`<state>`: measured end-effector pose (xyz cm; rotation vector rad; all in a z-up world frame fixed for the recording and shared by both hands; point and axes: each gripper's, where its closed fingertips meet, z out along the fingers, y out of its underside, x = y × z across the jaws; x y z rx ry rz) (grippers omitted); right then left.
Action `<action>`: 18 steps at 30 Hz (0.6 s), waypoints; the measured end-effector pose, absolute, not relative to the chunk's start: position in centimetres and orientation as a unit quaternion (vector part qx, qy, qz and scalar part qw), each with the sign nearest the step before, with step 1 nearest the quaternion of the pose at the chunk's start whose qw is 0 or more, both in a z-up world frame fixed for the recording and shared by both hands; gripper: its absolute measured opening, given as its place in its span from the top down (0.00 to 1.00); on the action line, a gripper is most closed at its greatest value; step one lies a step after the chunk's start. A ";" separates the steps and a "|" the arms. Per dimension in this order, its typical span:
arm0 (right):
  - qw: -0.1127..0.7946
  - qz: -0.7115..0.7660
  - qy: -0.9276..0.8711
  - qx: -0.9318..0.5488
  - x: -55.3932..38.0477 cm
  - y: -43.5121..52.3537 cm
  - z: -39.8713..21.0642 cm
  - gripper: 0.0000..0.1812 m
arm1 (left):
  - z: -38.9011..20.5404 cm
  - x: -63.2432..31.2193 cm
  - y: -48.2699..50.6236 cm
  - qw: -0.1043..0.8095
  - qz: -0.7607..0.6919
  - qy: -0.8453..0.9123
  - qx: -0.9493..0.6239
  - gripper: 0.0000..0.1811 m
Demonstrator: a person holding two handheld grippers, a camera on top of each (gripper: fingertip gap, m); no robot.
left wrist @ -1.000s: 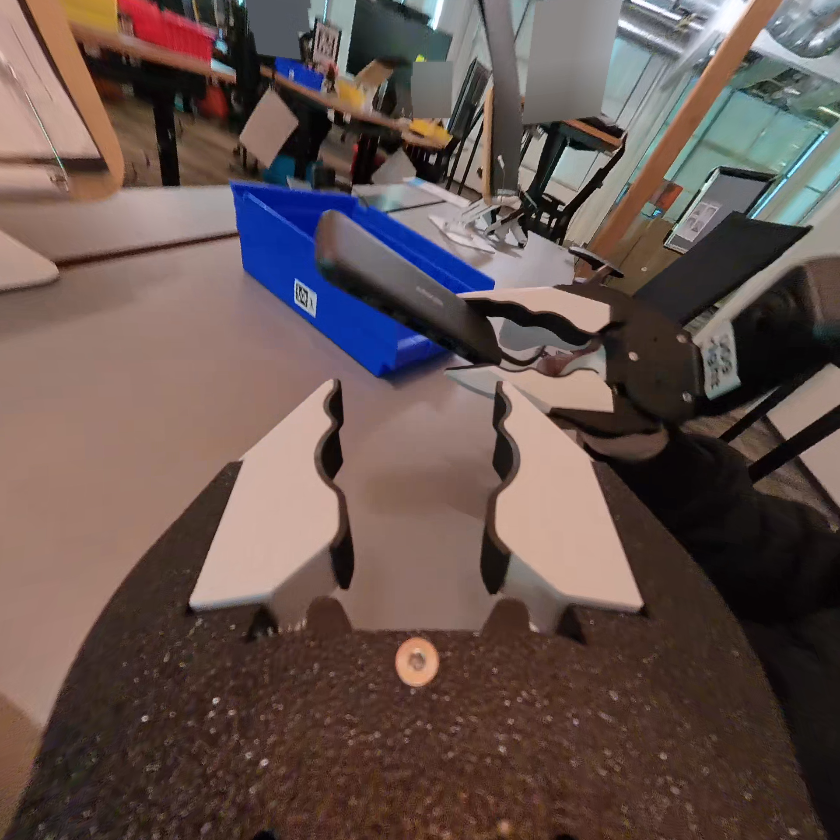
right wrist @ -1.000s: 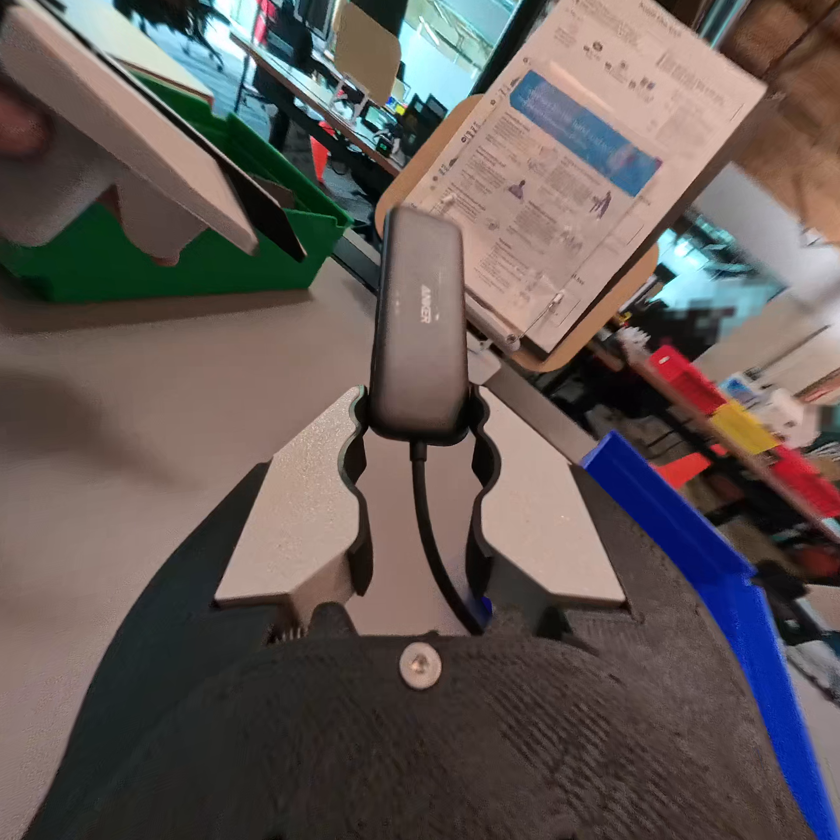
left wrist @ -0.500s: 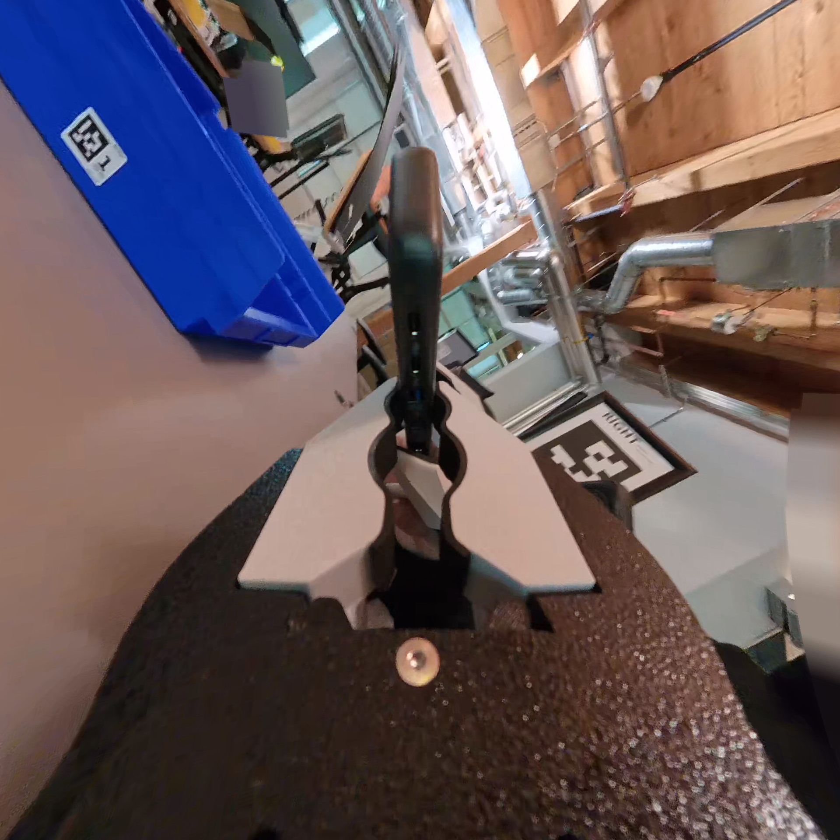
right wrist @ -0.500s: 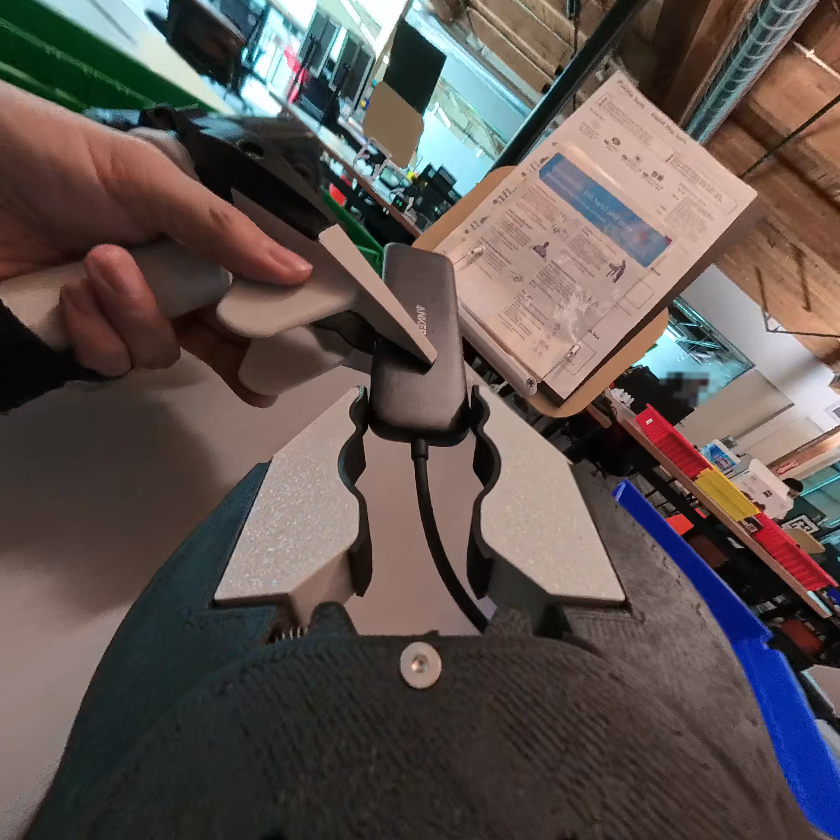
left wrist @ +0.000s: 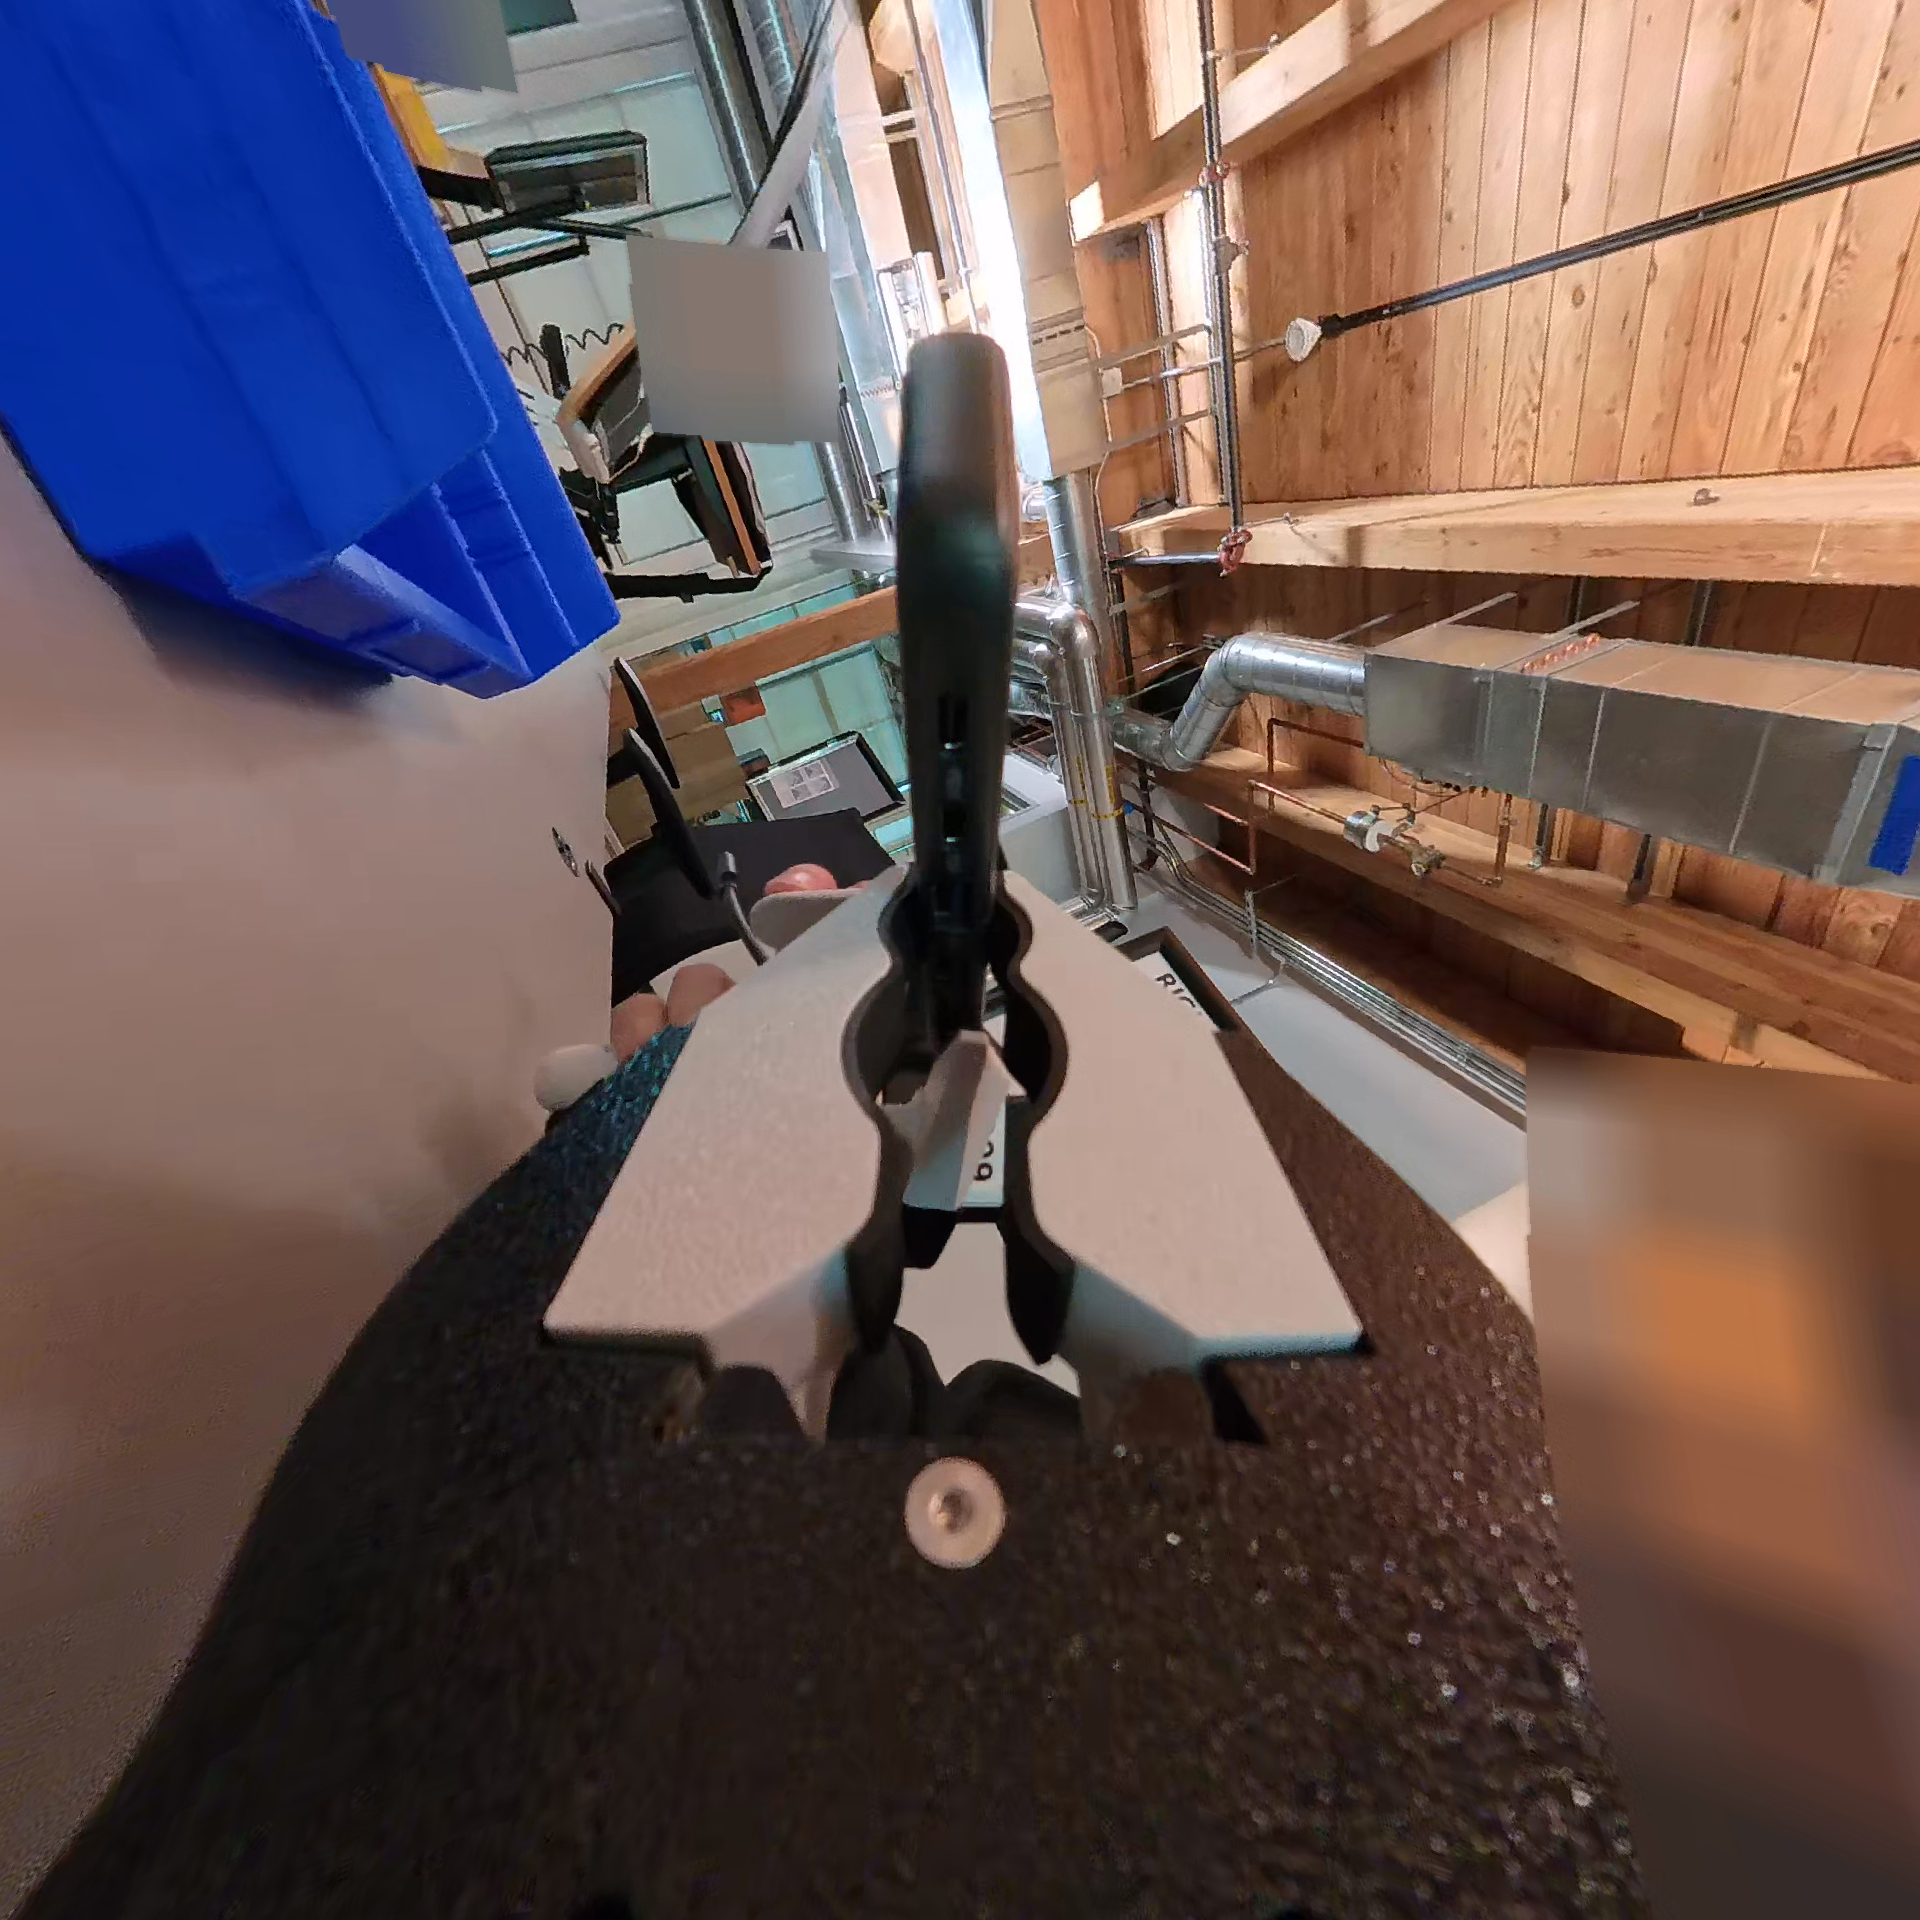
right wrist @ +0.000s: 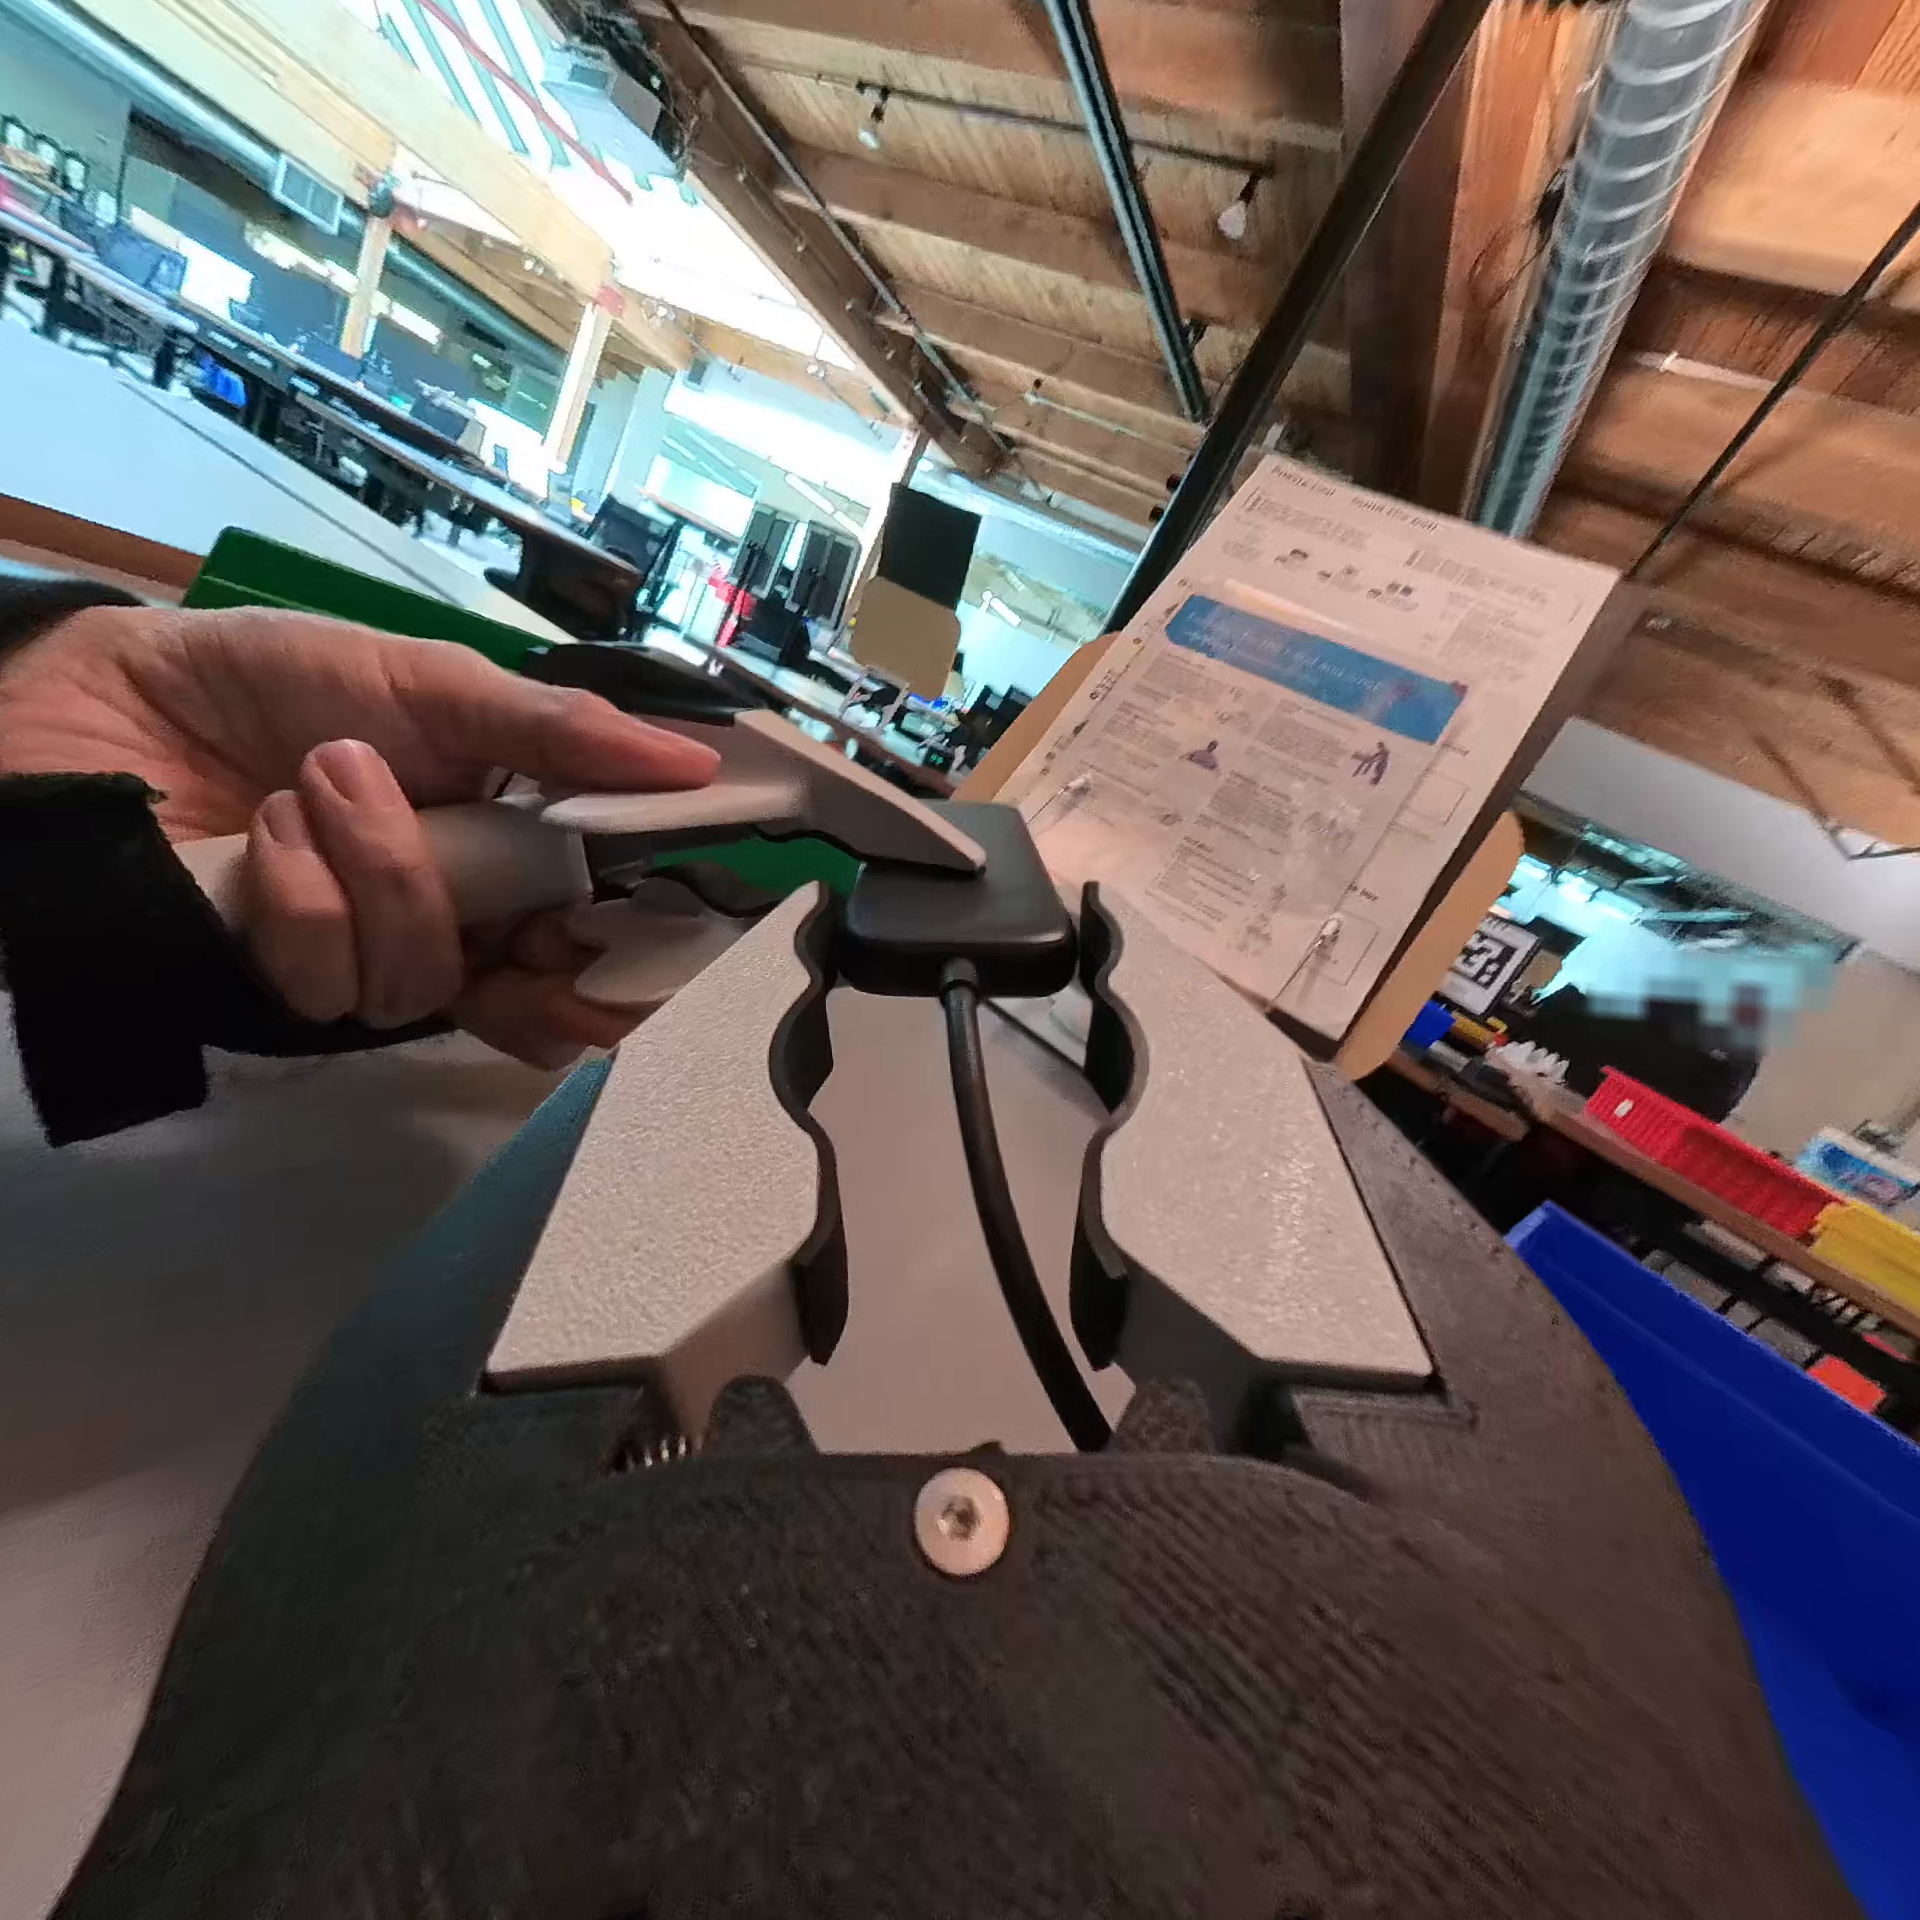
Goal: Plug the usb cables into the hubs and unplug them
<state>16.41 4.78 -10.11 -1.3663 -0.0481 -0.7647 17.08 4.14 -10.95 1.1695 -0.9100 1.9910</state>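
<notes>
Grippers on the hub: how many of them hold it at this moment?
2. The right gripper clamps the hub at its cable end, by its two narrow sides. The left gripper pinches it across its flat faces, further along the body.

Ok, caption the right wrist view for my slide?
Both grippers' fingers clamp one dark USB hub above the grey table.

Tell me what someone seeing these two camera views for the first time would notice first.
Most striking is the dark hub, pinched from two sides at once: the right gripper clamps its cabled end, while the left gripper is shut on its thin edge, seen edge-on in the left wrist view. Next comes the bare hand working the left gripper at the left of the right wrist view. A blue bin fills the upper left of the left wrist view.
</notes>
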 end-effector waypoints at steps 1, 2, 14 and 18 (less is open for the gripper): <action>0.711 -0.352 -0.024 -0.609 16.4 4.7 -10.1 0.75 | -11.1 17.1 4.1 0.327 0.757 -0.345 0.447 0.95; 0.710 -0.351 -0.024 -0.610 16.4 4.7 -10.2 0.76 | -11.3 17.2 4.0 0.327 0.756 -0.344 0.451 0.95; 0.725 -0.308 0.046 -0.615 17.4 5.0 -12.0 0.75 | -12.8 18.0 4.3 0.311 0.738 -0.343 0.491 0.95; 0.718 -0.303 0.063 -0.623 17.7 5.1 -12.7 0.75 | -13.2 18.2 4.4 0.299 0.735 -0.348 0.500 0.95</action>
